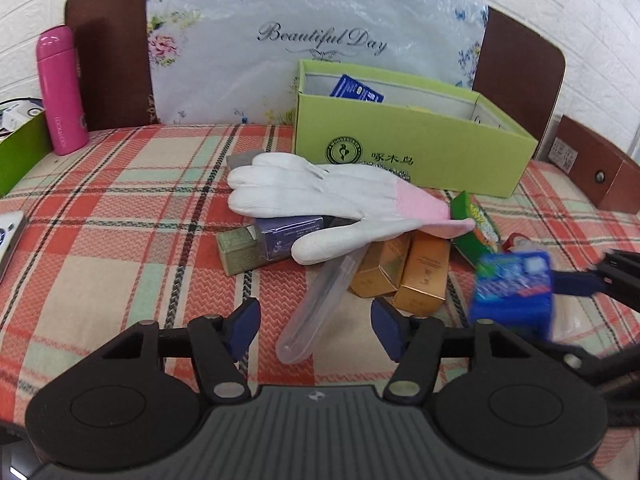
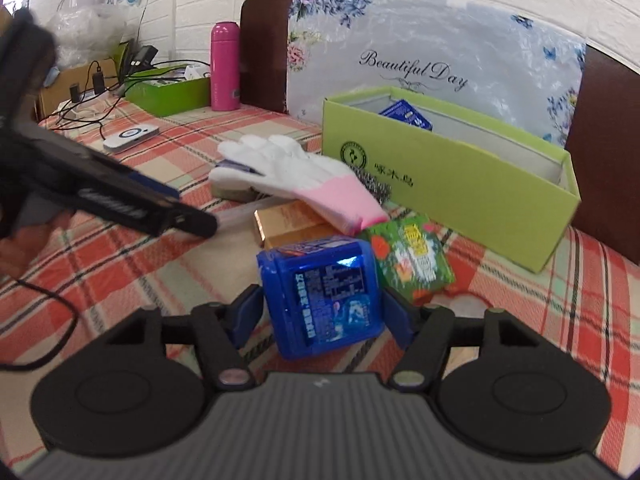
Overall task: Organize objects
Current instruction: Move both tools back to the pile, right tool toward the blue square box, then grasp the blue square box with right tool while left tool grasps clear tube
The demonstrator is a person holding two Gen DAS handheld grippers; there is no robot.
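Observation:
My right gripper (image 2: 322, 314) is shut on a blue plastic box (image 2: 320, 296) and holds it above the plaid cloth; the box also shows blurred in the left wrist view (image 1: 512, 292). My left gripper (image 1: 314, 320) is open and empty, its fingers either side of a clear plastic tube (image 1: 320, 308). A white and pink glove (image 1: 320, 204) lies over a pile of small boxes: gold boxes (image 1: 404, 272), a purple box (image 1: 288, 236) and a green packet (image 2: 408, 260). An open green cardboard box (image 1: 412, 148) stands behind the pile with a blue packet (image 1: 356, 88) inside.
A pink flask (image 1: 60, 88) stands at the back left beside a green tray (image 2: 168, 92). A floral pillow (image 1: 312, 40) leans on the brown headboard (image 1: 520, 68). A white device (image 2: 130, 136) and cables lie at the left.

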